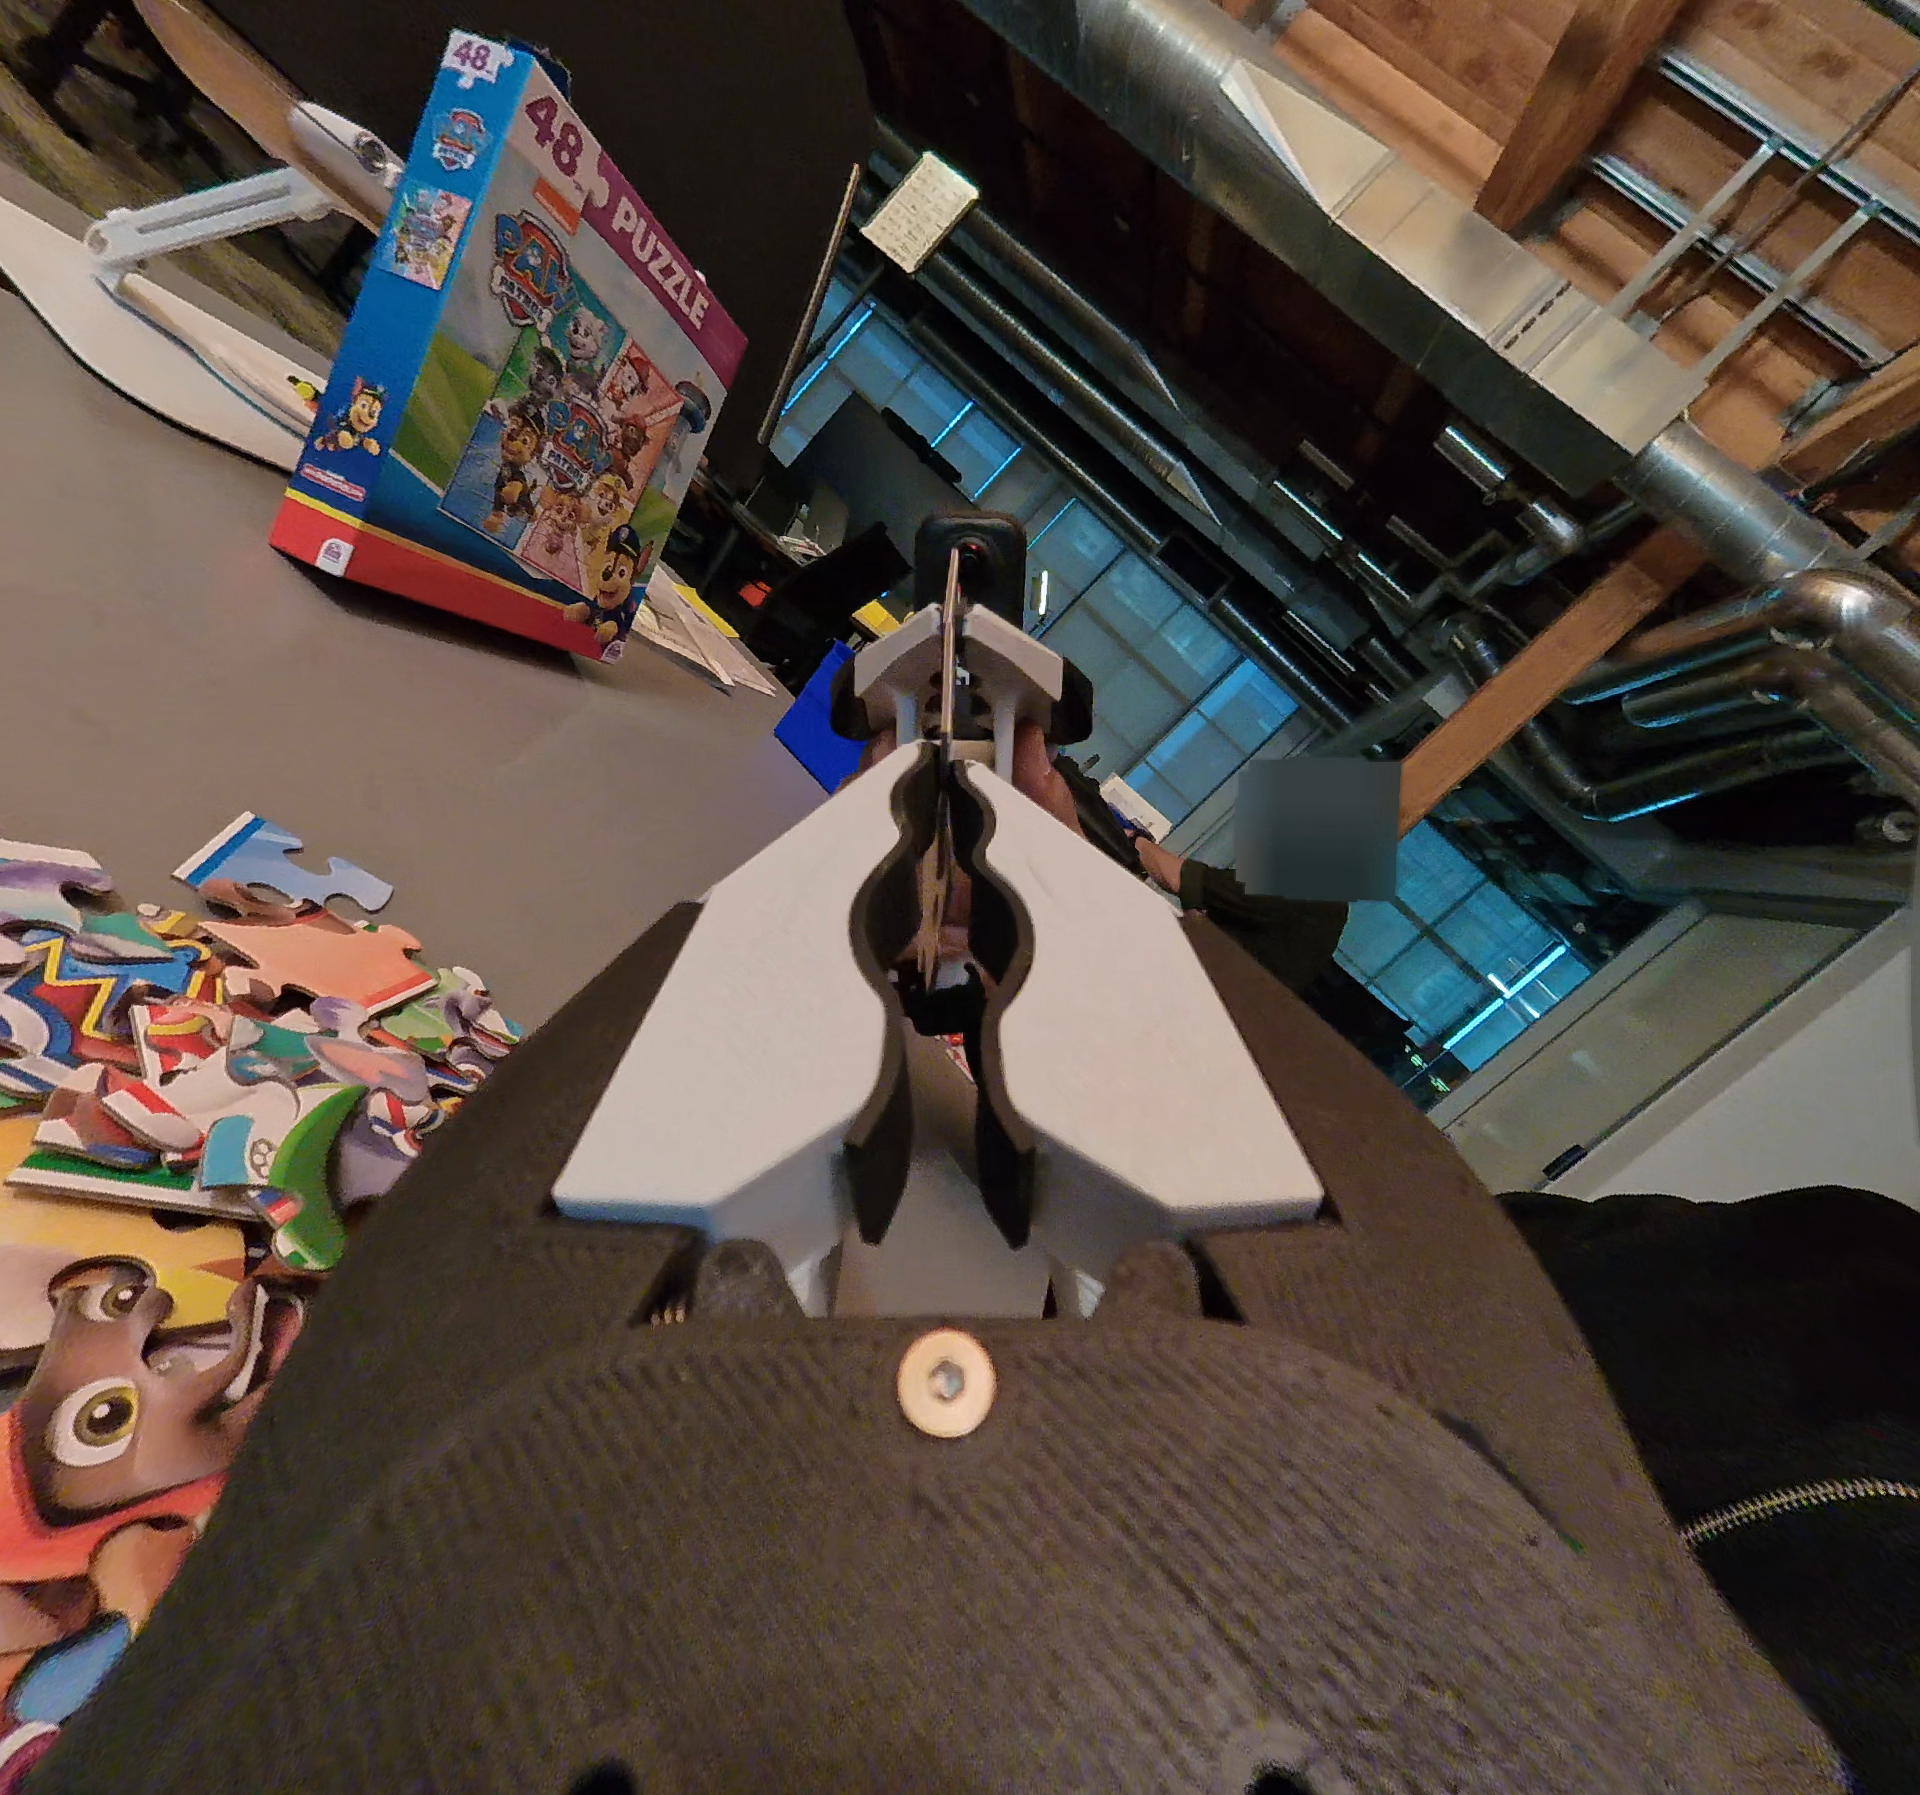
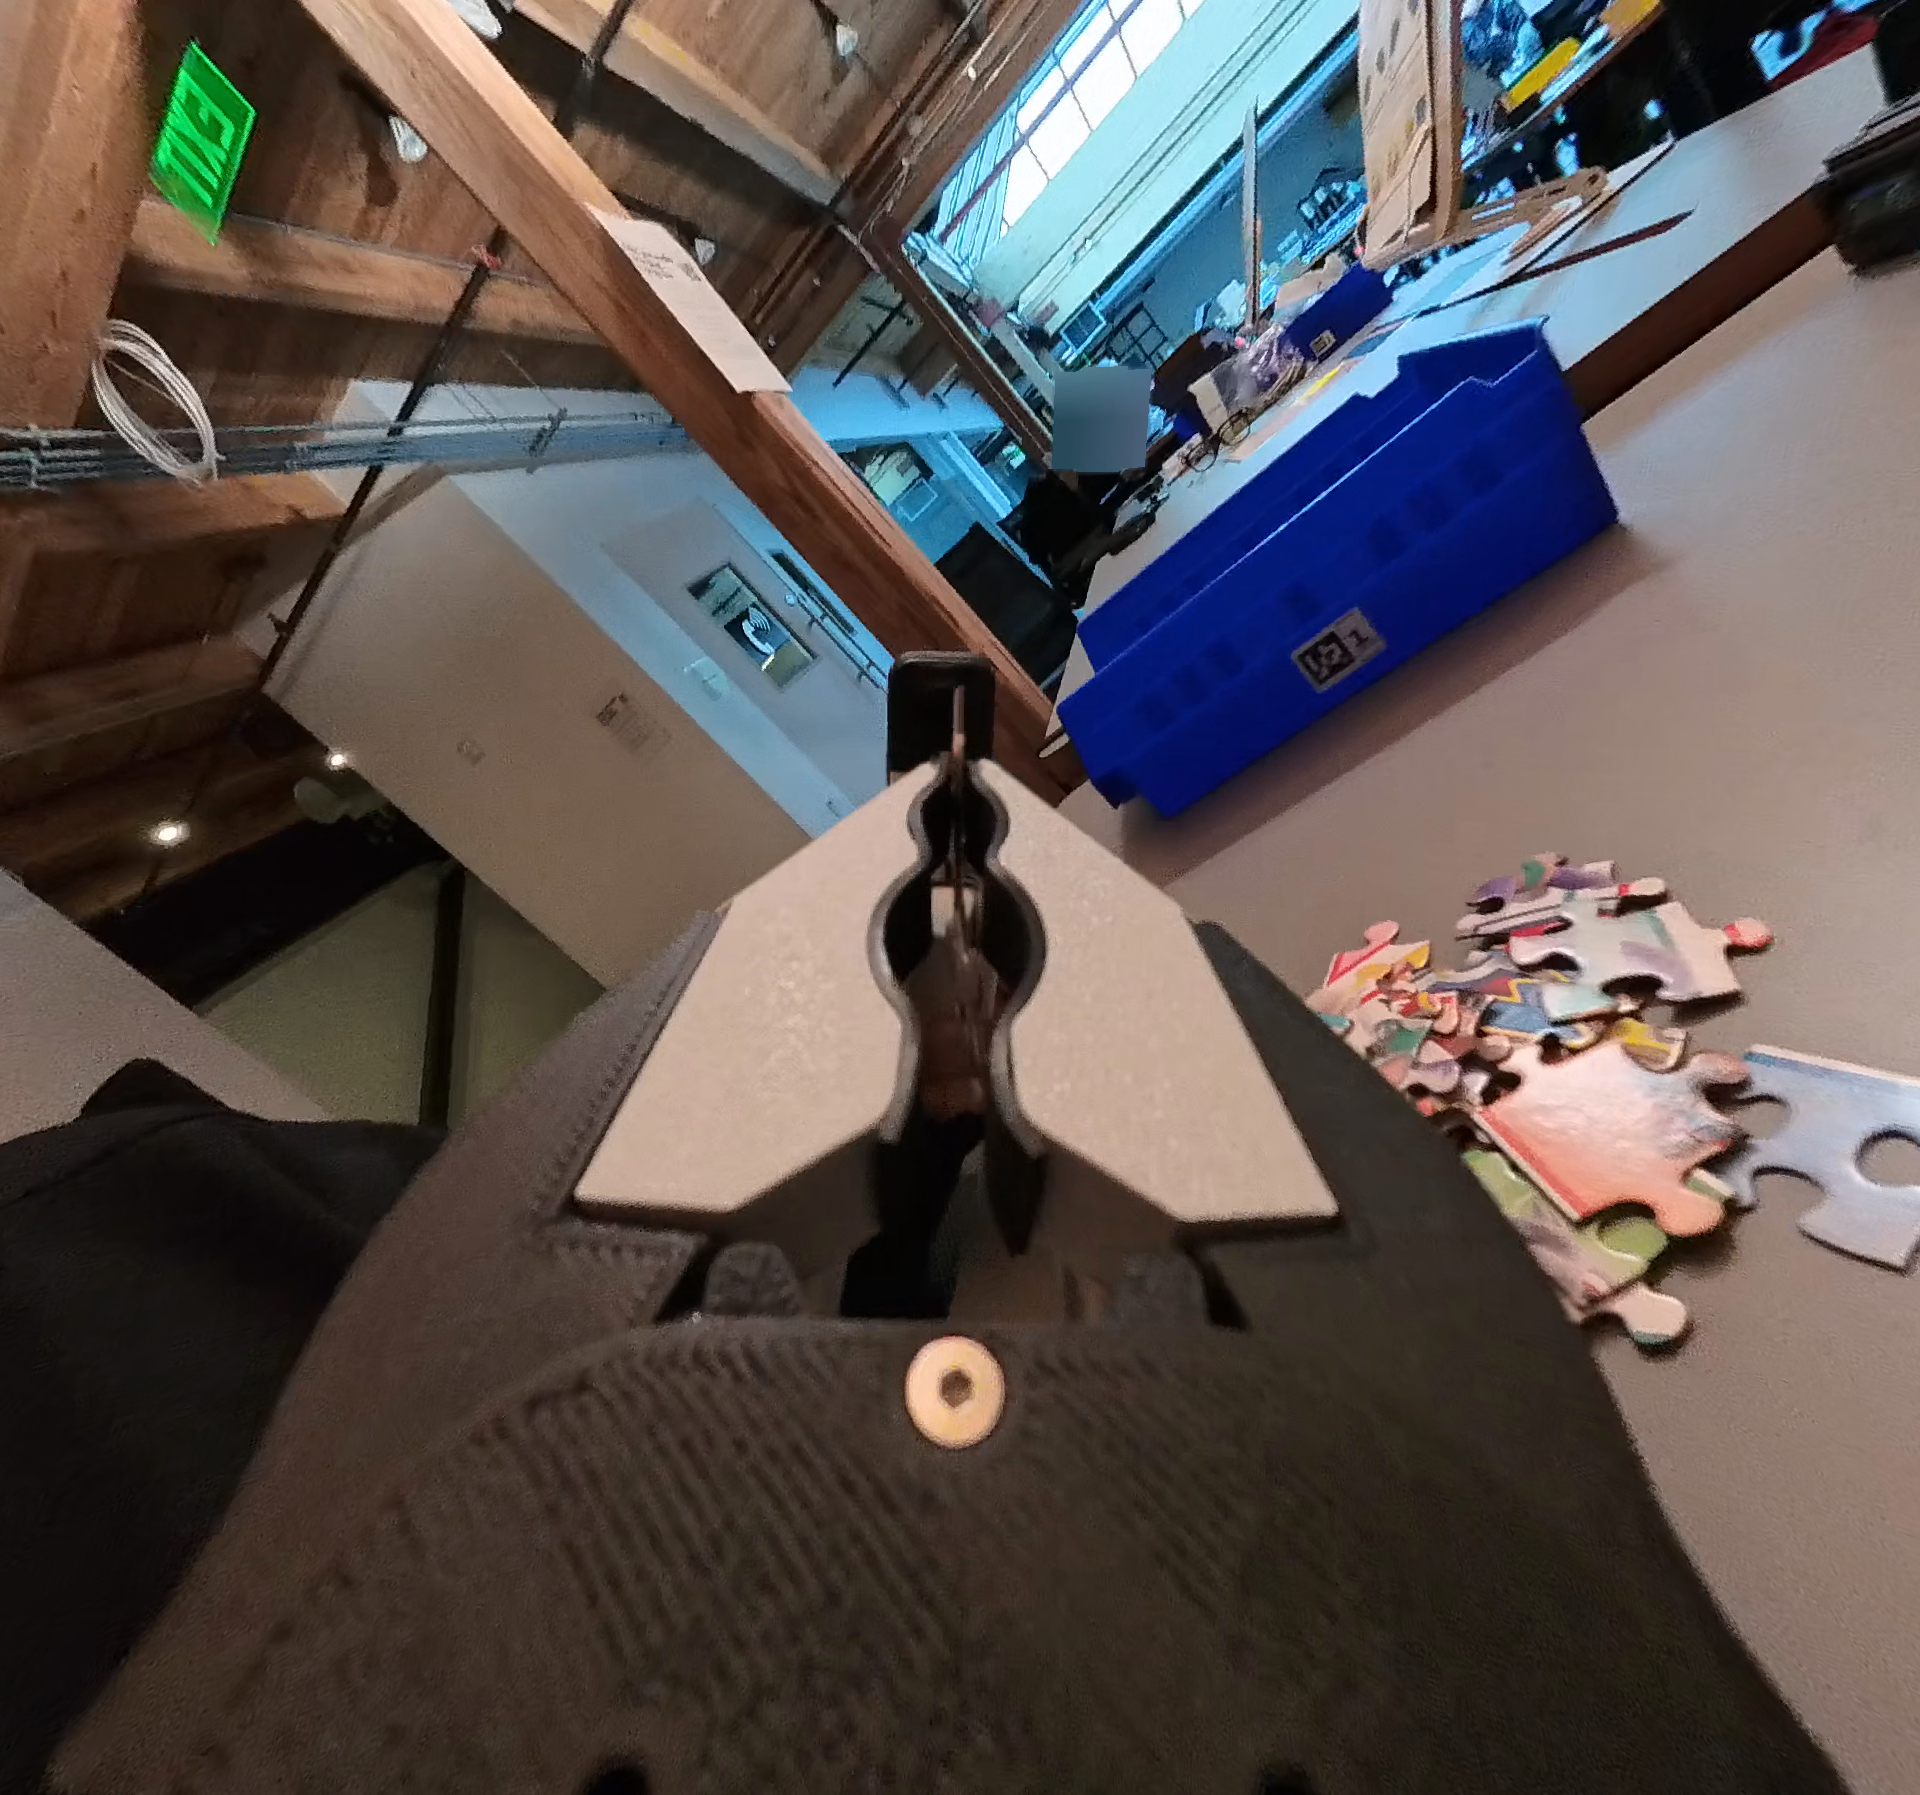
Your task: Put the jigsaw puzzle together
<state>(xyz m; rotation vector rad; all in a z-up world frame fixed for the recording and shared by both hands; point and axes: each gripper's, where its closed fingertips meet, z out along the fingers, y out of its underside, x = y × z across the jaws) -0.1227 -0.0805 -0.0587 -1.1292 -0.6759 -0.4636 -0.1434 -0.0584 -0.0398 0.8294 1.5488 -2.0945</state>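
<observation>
Aloft, both grippers pinch one puzzle piece edge-on.
Left gripper point(image 1: 948, 769) and right gripper point(image 2: 956, 779) face each other, piece point(image 1: 948, 665) upright between them; pile point(image 1: 208, 1018) lies below, beside the left.

A workshop loft: exposed timber beams point(image 2: 582, 218), metal ductwork point(image 1: 1299, 145), cluttered workbenches point(image 2: 1704, 187).

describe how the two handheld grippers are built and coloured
Both look alike: the left gripper and right gripper each have pale grey angular fingers lined with wavy black pads, on a ridged dark printed body with one round metal washer and screw.
</observation>
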